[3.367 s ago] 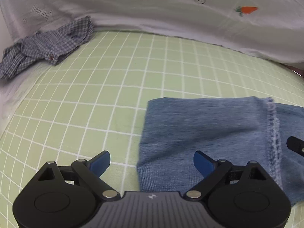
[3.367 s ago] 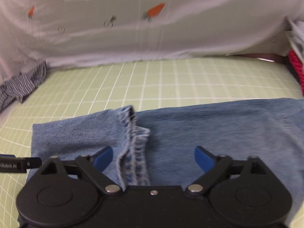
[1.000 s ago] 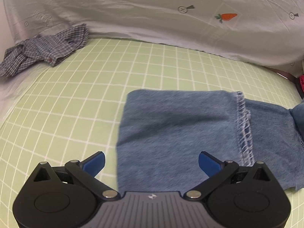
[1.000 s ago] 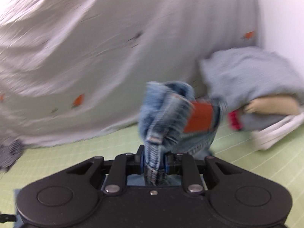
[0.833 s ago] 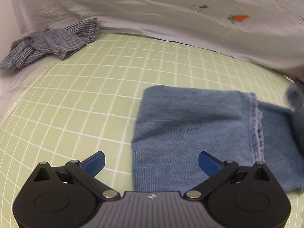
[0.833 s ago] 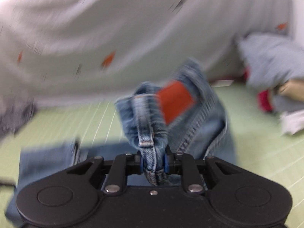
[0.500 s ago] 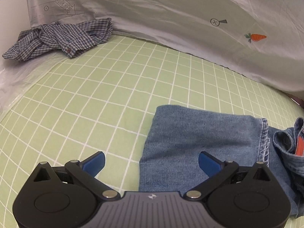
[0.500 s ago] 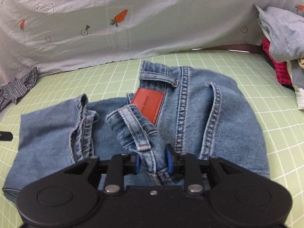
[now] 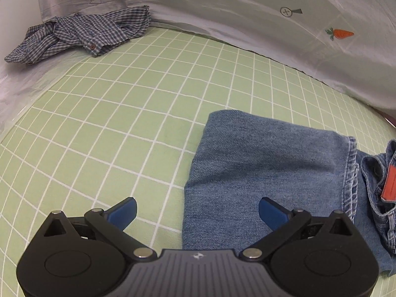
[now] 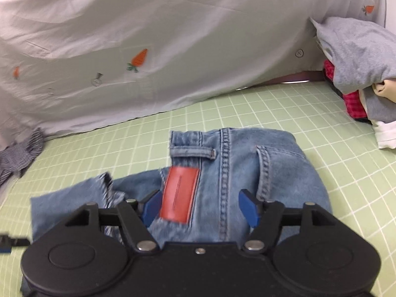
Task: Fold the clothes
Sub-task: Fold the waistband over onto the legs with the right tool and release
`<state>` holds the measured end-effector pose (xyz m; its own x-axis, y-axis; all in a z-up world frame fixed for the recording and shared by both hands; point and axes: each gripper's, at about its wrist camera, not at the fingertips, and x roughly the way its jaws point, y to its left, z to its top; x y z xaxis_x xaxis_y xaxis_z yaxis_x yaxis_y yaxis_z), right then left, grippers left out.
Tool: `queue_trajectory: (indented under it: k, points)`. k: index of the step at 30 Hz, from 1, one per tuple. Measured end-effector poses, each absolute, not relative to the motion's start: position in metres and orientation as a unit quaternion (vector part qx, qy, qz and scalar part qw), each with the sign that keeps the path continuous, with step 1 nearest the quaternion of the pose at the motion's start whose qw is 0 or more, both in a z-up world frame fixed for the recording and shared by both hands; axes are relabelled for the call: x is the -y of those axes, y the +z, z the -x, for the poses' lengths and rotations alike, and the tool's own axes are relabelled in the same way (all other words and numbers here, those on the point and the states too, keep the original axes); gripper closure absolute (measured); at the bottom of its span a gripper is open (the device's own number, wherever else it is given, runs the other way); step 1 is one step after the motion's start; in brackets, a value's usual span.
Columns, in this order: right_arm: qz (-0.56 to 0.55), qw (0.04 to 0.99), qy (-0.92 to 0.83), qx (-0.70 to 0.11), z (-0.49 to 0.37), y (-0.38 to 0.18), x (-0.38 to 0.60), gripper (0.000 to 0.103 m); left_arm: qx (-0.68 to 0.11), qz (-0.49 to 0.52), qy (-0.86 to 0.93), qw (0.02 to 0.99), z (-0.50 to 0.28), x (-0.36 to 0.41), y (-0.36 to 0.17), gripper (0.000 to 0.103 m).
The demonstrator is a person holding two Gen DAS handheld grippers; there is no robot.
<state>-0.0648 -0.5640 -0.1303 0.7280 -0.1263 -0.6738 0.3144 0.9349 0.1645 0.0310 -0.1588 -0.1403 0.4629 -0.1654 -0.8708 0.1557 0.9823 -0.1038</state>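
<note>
The jeans [image 10: 247, 173] lie folded on the green grid mat [image 9: 123, 123]. I think they are thick, heavy and floppy, so I would grab a fat seam or the waistband. My right gripper [image 10: 200, 210] has just been opening and holds nothing now. My left gripper [image 9: 198, 210] is wide open and empty too.

The folded blue denim jeans [image 10: 247, 173] run under the right gripper's body, near edge hidden. A crumpled striped grey cloth [image 10: 19, 156] is cut off at the left edge, slightly blurred.
</note>
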Motion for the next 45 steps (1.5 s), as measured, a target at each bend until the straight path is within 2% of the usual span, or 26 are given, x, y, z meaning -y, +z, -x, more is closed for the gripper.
queue_trajectory:
  k: [2, 4, 7, 8, 9, 11, 14, 17, 22, 26, 30, 32, 35, 40, 45]
  points:
    - [-0.117, 0.918, -0.127, -0.357, 0.05, -0.137, 0.552, 0.033, -0.509, 0.001, -0.098, 0.855, -0.03, 0.161, -0.141, 0.0]
    - [-0.09, 0.916, -0.134, -0.368, 0.036, -0.144, 0.537, 0.025, -0.509, -0.002, -0.097, 0.855, -0.03, 0.161, -0.141, 0.0]
    - [-0.041, 0.908, -0.141, -0.391, 0.023, -0.159, 0.52, 0.025, -0.51, 0.0, -0.092, 0.855, -0.03, 0.158, -0.141, 0.0]
    - [-0.024, 0.906, -0.144, -0.398, 0.02, -0.163, 0.516, 0.026, -0.512, 0.002, -0.09, 0.855, -0.03, 0.157, -0.142, 0.0]
    - [-0.009, 0.904, -0.146, -0.402, 0.02, -0.166, 0.513, 0.033, -0.514, 0.005, -0.087, 0.854, -0.031, 0.156, -0.142, 0.0]
    - [0.001, 0.905, -0.145, -0.401, 0.024, -0.166, 0.515, 0.056, -0.519, 0.008, -0.083, 0.851, -0.032, 0.155, -0.144, 0.0]
    - [-0.021, 0.913, -0.129, -0.387, 0.034, -0.16, 0.525, 0.066, -0.526, 0.012, -0.082, 0.847, -0.033, 0.156, -0.147, 0.0]
    - [-0.02, 0.923, -0.106, -0.37, 0.049, -0.151, 0.524, 0.071, -0.529, 0.011, -0.084, 0.844, -0.033, 0.156, -0.148, 0.0]
    - [-0.014, 0.934, -0.046, -0.354, 0.071, -0.134, 0.502, 0.072, -0.534, 0.009, -0.089, 0.841, -0.032, 0.156, -0.148, 0.0]
    - [-0.002, 0.926, 0.0, -0.376, 0.072, -0.147, 0.483, 0.071, -0.543, 0.01, -0.092, 0.835, -0.033, 0.156, -0.152, 0.0]
    - [-0.023, 0.908, -0.011, -0.418, 0.06, -0.171, 0.482, 0.064, -0.553, 0.011, -0.099, 0.827, -0.033, 0.157, -0.158, 0.0]
    - [-0.038, 0.903, -0.012, -0.428, 0.057, -0.168, 0.481, 0.047, -0.559, 0.011, -0.101, 0.823, -0.032, 0.158, -0.161, 0.0]
    - [-0.049, 0.902, -0.01, -0.428, 0.061, -0.159, 0.475, 0.028, -0.568, 0.014, -0.103, 0.816, -0.032, 0.158, -0.166, 0.0]
    - [-0.082, 0.91, -0.022, -0.406, 0.079, -0.135, 0.483, 0.017, -0.575, 0.015, -0.104, 0.812, -0.031, 0.158, -0.17, 0.0]
    - [-0.104, 0.91, -0.091, -0.392, 0.092, -0.115, 0.507, 0.015, -0.57, 0.014, -0.103, 0.815, -0.033, 0.16, -0.17, 0.001]
